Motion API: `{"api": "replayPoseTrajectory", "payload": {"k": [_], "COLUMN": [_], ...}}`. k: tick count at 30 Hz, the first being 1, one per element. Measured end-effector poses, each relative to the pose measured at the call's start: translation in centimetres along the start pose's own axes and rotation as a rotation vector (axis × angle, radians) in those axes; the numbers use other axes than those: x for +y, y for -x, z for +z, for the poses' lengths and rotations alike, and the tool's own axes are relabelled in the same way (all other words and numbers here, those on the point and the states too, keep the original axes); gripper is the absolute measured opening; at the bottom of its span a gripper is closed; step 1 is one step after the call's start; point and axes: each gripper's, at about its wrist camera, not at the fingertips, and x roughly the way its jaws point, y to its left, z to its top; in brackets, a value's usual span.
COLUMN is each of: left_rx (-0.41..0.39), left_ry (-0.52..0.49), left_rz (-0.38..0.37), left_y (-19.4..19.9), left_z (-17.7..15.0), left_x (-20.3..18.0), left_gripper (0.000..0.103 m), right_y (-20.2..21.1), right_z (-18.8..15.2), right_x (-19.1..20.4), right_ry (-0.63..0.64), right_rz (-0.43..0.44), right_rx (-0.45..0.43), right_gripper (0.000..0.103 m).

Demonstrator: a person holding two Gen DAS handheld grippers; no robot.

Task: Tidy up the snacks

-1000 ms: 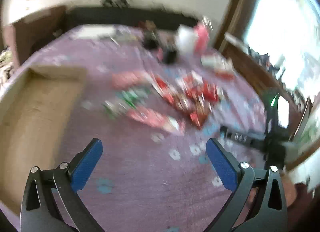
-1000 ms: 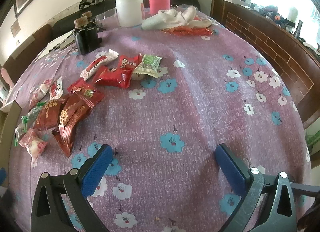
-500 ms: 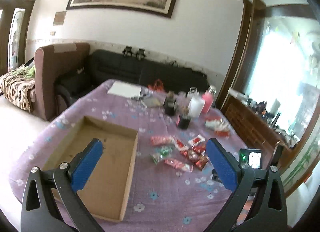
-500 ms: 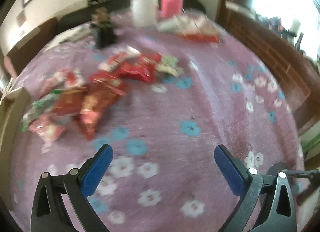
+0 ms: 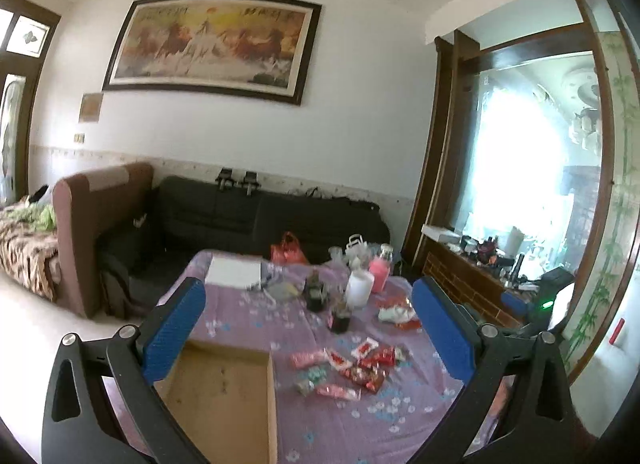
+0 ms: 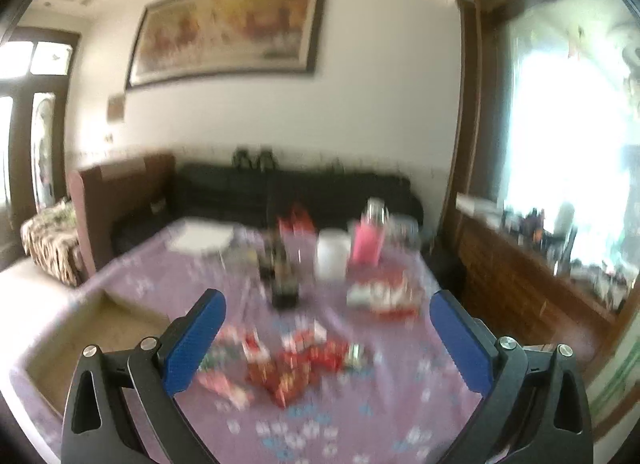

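The desk [image 5: 360, 416] under its purple flowered cloth fills the lower part of both views, and I hold both claws high and back from it, I think so that I can see the whole layout before picking anything. The cardboard box [image 5: 224, 396] sits open on the near left side, its floor bare, which suits it as the place for the snacks to go. In the right view the same box [image 6: 92, 328] shows at the left edge, though that view is blurred.

The snacks [image 5: 352, 368] lie in a loose heap of red, pink and green packets just to the right of the box, flat on the cloth and touching one another. Farther back stand a white jar [image 5: 359, 288], a pink bottle [image 5: 380, 270] and some dark bottles, well apart from the heap.

My left claw [image 5: 308, 336] is spread wide and holds nothing. My right claw [image 6: 326, 342] is spread just as wide, also with nothing in it, and points at the snacks [image 6: 296, 368].
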Motion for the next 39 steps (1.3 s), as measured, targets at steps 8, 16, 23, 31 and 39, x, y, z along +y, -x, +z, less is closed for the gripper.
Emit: {"api": "replayPoseTrajectory", "payload": {"k": [8, 16, 23, 31, 39], "left_rx": [0.005, 0.326, 0.657, 0.781, 0.830], "left_ry": [-0.087, 0.024, 0.135, 0.096, -0.120], "left_rz": [0.085, -0.049, -0.101, -0.077, -0.030], "left_y": [-1.2, -12.5, -24.5, -30.0, -34.3], "left_z": [8.2, -1.4, -15.4, -20.5, -23.4], "left_x": [-0.8, 2.0, 4.3, 3.2, 0.5], "left_gripper": [0.103, 0.103, 0.077, 0.074, 0.074], "right_y": [5.2, -4.2, -17.8, -22.1, -22.7], "right_z": [15.0, 11.3, -9.5, -16.1, -16.9], "right_x": [-1.5, 1.3, 7.1, 10.2, 9.7], "right_ry": [0.029, 0.039, 0.042, 0.121, 0.078], "right_rz": [0.034, 0.257, 0.428, 0.418, 0.467], "right_rx": [-0.142, 0.172, 0.560, 0.627, 0.621], "right_gripper": [0.103, 0.103, 0.070, 0.071, 0.039]}}
